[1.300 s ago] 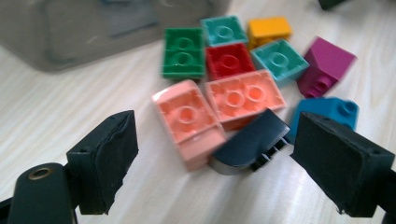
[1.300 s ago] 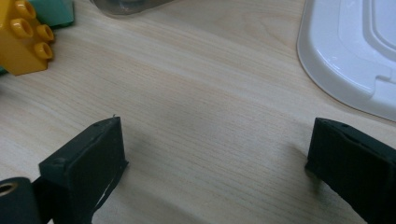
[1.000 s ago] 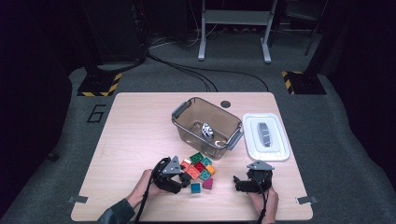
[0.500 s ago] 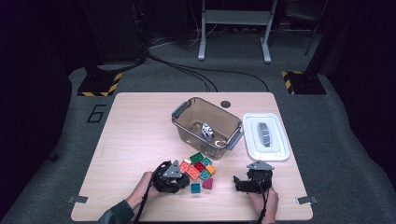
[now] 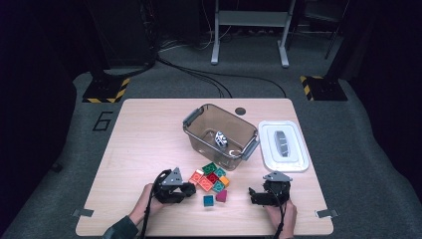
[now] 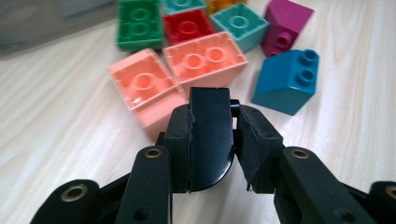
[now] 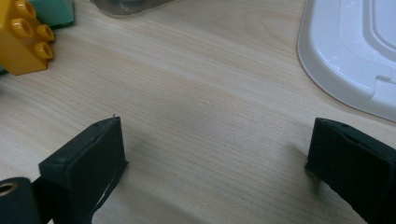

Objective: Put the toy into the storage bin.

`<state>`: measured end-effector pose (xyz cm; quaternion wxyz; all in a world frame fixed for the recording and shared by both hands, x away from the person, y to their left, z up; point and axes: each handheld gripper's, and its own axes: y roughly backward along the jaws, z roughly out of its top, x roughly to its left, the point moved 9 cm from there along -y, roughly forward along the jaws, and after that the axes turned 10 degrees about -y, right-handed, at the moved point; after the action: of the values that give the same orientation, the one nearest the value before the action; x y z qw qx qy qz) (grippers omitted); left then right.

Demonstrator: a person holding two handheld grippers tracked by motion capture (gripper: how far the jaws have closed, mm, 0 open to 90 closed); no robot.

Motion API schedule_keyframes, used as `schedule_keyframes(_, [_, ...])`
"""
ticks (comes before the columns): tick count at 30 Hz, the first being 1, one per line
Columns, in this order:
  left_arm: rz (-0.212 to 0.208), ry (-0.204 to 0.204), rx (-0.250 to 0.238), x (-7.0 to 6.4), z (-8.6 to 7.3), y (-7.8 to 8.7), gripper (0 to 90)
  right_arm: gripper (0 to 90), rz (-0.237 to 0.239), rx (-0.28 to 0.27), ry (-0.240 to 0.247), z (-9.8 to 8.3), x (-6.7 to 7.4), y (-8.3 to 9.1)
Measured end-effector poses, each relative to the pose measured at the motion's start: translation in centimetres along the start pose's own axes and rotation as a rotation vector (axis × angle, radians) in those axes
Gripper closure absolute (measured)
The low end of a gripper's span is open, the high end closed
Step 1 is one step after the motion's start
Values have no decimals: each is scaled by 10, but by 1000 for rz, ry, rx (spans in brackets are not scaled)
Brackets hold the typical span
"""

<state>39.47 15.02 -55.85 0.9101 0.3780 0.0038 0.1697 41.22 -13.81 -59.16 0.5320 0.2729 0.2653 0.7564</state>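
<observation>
The left tool (image 6: 215, 114) has just been closing its jaws, and in the left gripper view they now pinch a shiny black piece (image 6: 210, 135), low in the frame and just short of the pile of bricks (image 5: 211, 179). In the high view that tool sits a touch further left than a second ago, while the pile and the right tool (image 7: 217, 140) are where they were. I judge the pick made, so carrying the piece to the clear bin (image 5: 219, 107) at the upper centre is likely next. The right tool stands spread wide over bare worktop (image 5: 144, 139), holding nothing. Counted, there are nine coloured bricks on the worktop: two salmon (image 6: 140, 84) (image 6: 205, 58), two teal (image 6: 238, 23) (image 5: 219, 172), and one each of green (image 6: 139, 23), red (image 6: 187, 25), yellow (image 7: 25, 35), magenta (image 6: 285, 25) and blue (image 6: 289, 79). There is one bin, with one small black-and-white thing (image 5: 221, 139) inside, and one white lid (image 5: 271, 154) just to the right of it, and there are two tools.
</observation>
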Motion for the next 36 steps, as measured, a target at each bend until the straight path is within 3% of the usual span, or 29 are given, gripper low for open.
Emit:
schedule_keyframes(7, [44,61,-25,18,-2,16,670,29,-2,-1,-1,0,0,0])
schedule_keyframes(26, [72,119,-43,43,-1,33,669,28,-3,2,7,0,-1,0])
schedule_keyframes(36, [85,153,-48,67,4,47,669,28,-2,2,6,0,-1,0])
